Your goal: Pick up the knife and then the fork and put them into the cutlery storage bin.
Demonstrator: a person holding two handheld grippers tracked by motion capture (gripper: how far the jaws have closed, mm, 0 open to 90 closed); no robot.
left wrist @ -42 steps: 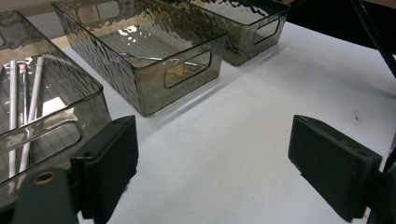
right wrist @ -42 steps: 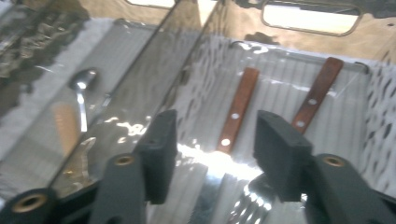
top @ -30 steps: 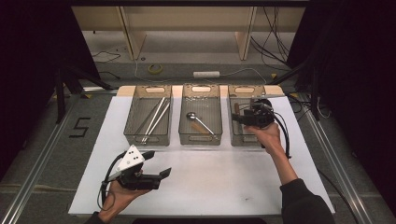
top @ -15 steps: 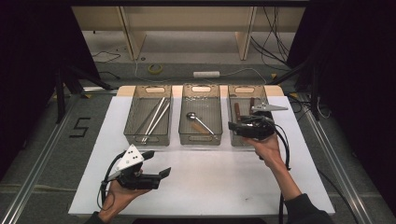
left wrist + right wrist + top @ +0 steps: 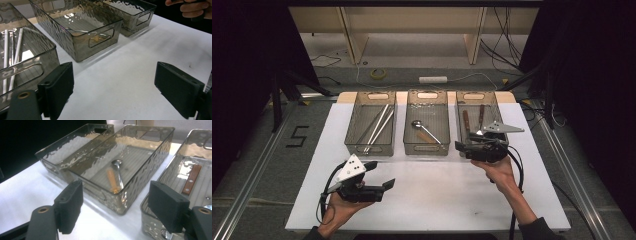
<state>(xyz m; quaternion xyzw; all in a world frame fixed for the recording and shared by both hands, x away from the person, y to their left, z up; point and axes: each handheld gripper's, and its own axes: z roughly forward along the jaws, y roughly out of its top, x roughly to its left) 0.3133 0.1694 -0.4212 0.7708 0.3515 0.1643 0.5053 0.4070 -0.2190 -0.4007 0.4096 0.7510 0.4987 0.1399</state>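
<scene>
Three smoky clear bins stand in a row at the back of the white mat [image 5: 437, 200]. The left bin [image 5: 371, 145] holds long pale sticks [image 5: 377, 126]. In the middle bin [image 5: 427, 147] lie a metal spoon [image 5: 117, 168] and an orange-handled piece [image 5: 112, 180]. The right bin [image 5: 499, 107] holds brown-handled knives [image 5: 466, 120]. My right gripper [image 5: 464, 144] hovers at that bin's front left corner, pointing left, open and empty. My left gripper [image 5: 381, 176] rests open over the mat's near left part, with bare mat between its pads [image 5: 58, 87].
A roll of tape [image 5: 378, 73] and a white power strip [image 5: 433, 79] lie on the floor beyond the table, among cables. Metal rails run along both sides of the mat. A "5" mark [image 5: 298, 136] sits on the grey surface at left.
My right gripper has drawn back from over the right bin to its front left corner and turned to point left. The left gripper has stayed put.
</scene>
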